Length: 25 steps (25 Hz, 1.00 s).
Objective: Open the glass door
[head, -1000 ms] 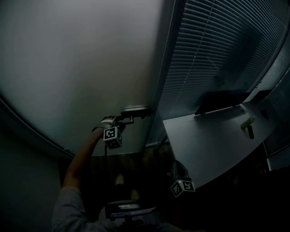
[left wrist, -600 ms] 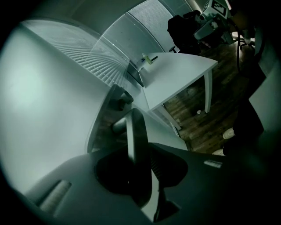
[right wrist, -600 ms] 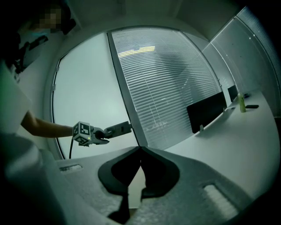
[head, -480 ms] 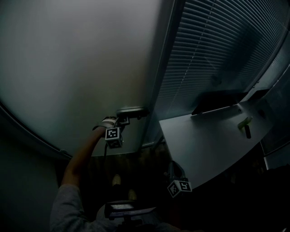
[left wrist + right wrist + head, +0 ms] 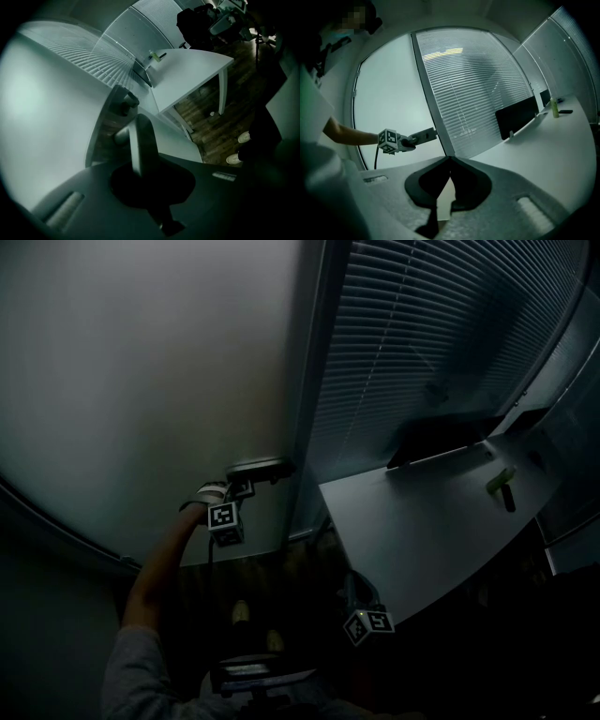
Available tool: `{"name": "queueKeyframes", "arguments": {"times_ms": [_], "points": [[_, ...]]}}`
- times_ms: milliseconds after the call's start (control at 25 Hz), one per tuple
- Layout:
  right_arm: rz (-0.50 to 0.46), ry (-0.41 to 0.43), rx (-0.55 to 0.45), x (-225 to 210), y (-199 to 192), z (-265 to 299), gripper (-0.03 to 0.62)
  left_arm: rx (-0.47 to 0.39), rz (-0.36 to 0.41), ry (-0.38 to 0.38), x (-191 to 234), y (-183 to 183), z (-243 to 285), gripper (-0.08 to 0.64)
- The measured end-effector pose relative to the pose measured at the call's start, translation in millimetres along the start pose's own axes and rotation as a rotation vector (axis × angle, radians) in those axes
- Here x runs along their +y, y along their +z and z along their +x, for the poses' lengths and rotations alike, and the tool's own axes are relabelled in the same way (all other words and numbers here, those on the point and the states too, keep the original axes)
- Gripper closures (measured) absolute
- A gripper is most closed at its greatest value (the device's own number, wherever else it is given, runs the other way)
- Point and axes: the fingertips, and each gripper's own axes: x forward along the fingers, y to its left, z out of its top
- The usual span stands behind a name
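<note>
The frosted glass door fills the left of the head view, with its metal lever handle by the door's right edge. My left gripper reaches up to it on an outstretched arm. In the left gripper view the handle runs between the dark jaws, and the left gripper is shut on it. The right gripper view shows that grip from the side, at the handle. My right gripper hangs low by the desk, shut with nothing in it.
Right of the door frame is a glass wall with slatted blinds. A white desk carries a dark monitor and a green bottle. The person's shoes stand on a wooden floor. The room is dim.
The left gripper stays at the handle. The whole scene has slid a little to the left in the head view. The right gripper keeps its place by the desk.
</note>
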Motion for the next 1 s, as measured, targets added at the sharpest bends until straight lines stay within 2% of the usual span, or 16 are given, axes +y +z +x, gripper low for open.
{"name": "queueKeyframes", "arguments": {"times_ms": [160, 320, 480, 1000], "points": [[0.001, 0.001, 0.001, 3, -1, -3, 0.589, -0.024, -0.02, -0.029, -1, 3, -5, 0.56], [0.003, -0.001, 0.002, 3, -6, -5, 0.59, -0.062, -0.044, -0.005, -4, 0, 1, 0.56], [0.002, -0.003, -0.002, 1, -4, -4, 0.591, -0.083, -0.056, -0.013, -3, 5, -2, 0.56], [-0.005, 0.012, 0.006, -2, -3, -18, 0.589, -0.121, -0.019, -0.021, -14, 15, -24, 0.56]]}}
